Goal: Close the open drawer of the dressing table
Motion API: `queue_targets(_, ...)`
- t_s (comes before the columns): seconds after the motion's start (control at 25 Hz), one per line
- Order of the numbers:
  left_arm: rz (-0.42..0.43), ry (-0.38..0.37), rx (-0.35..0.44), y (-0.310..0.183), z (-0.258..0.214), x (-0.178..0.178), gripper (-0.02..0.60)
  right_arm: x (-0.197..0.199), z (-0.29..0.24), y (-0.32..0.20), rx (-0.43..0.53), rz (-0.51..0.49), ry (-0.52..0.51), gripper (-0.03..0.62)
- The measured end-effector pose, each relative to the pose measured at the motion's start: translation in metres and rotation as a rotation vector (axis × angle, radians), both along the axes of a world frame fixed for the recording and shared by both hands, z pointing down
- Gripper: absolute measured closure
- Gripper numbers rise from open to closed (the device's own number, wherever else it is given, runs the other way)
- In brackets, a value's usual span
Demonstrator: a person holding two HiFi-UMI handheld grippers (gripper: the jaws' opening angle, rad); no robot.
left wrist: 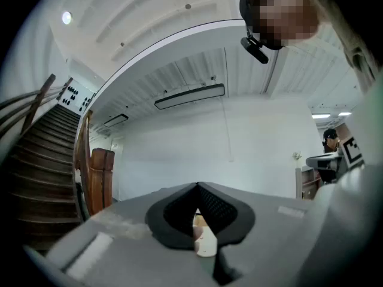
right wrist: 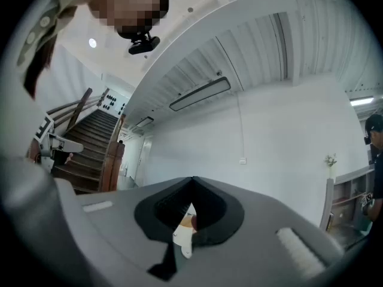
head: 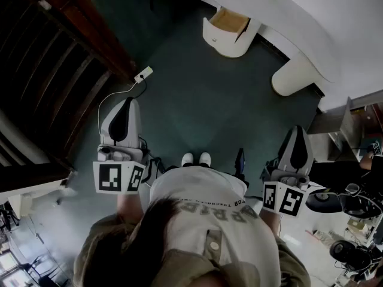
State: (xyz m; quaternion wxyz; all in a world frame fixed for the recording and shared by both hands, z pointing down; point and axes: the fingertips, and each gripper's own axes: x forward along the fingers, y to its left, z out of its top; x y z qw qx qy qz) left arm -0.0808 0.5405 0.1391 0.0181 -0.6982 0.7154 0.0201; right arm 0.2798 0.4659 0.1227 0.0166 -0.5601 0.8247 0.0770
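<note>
The white dressing table (head: 311, 17) stands at the far right in the head view. Its open drawer (head: 228, 24), wood-coloured inside, sticks out toward the dark floor. Both grippers are held level well short of it, near the person's body. My left gripper (head: 127, 102) is shut with nothing in it, and so is my right gripper (head: 298, 130). In the left gripper view the shut left gripper (left wrist: 197, 187) fills the lower frame, and a sliver of white furniture (left wrist: 205, 242) shows through its gap. The right gripper view shows the right gripper (right wrist: 191, 181) shut the same way.
A dark wooden staircase (head: 66, 46) runs along the left, with a small white box on a cable (head: 143, 74) on the floor beside it. The person's white shoes (head: 196, 159) stand on teal floor (head: 197, 100). Shelves and clutter (head: 353, 160) sit at right, where another person (left wrist: 329, 141) stands.
</note>
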Motion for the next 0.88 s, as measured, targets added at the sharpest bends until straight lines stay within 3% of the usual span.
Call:
queue_targets(0.64,-0.011,-0.012,-0.009,0.004,0.003,0.006,0.574,0.009,0.007,0.002,0.000,0.002,0.010,0.594)
queue_targets(0.88,-0.014,-0.056,-0.037,0.000,0.007,0.003,0.574,0.012,0.007,-0.001,-0.008,-0.008,-0.067,0.591)
